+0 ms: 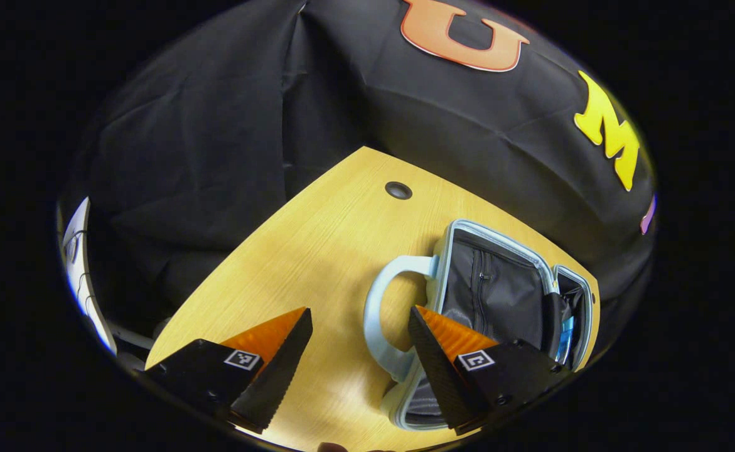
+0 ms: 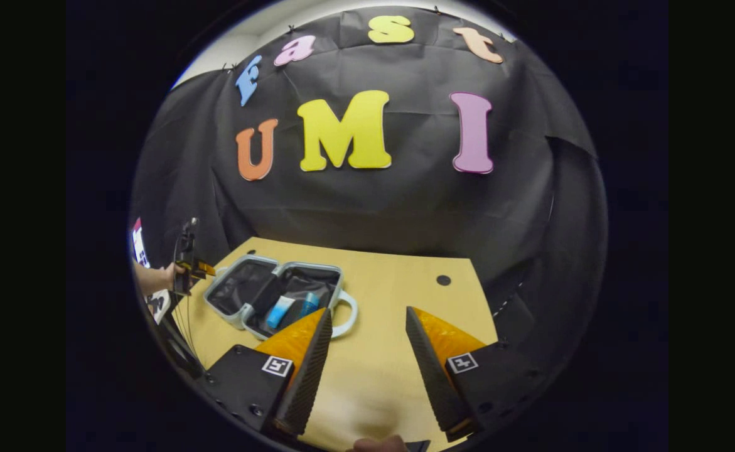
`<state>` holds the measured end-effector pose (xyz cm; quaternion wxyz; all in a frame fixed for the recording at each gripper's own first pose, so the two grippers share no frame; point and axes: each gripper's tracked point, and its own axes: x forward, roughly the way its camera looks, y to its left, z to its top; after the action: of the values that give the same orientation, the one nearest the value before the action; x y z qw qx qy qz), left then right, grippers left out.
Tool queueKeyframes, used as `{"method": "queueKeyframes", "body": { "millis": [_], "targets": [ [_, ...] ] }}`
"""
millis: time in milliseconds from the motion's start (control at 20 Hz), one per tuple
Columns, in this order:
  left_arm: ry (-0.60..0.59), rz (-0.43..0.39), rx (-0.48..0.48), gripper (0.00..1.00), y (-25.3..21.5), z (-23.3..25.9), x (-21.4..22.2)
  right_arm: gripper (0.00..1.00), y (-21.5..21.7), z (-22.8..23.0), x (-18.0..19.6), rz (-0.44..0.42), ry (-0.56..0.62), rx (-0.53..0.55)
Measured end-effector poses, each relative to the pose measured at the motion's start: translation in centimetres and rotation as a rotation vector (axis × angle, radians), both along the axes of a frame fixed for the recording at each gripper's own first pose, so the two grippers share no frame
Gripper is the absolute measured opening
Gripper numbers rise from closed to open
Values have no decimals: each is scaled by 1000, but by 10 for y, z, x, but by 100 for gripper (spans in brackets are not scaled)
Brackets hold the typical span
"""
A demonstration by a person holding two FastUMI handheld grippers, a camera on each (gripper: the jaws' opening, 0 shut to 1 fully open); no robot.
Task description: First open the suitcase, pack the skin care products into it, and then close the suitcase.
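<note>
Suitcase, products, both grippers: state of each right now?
Suitcase: open flat on the table, both halves lining up, handle free.
Blue tubes: two, lying inside the half nearer the handle.
Left gripper: open, empty, above the table by the handle.
Right gripper: open, empty, over bare table beside the case.

Light wooden desk (image 1: pixel 317 251), grain running lengthwise, corner jutting toward the black cloth wall (image 1: pixel 216 125). Dark round cable grommet (image 1: pixel 398 190) set near the far edge of the desk; seen again as a small dark disc (image 2: pixel 444 280) in the right gripper view. Cloth creased and folded behind.
</note>
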<state>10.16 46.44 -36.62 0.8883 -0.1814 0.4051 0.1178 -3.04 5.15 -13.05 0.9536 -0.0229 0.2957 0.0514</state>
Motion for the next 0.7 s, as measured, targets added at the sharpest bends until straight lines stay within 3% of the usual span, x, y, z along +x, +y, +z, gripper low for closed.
{"method": "queueKeyframes", "body": {
  "millis": [400, 550, 600, 700],
  "targets": [
    [75, 42, -32, 91, 1, -35, 16, 72, -5, 15, 8, -27, -16, -29],
    [72, 56, -48, 62, -5, -37, 26, 71, -5, 19, 8, -21, -26, -40],
    [79, 66, -57, 31, -7, -39, 26, 70, -6, 21, 7, -23, -31, -38],
    [102, 99, -54, 24, -4, -40, 25, 71, -12, 21, 3, -36, -32, -37]
  ]
}}
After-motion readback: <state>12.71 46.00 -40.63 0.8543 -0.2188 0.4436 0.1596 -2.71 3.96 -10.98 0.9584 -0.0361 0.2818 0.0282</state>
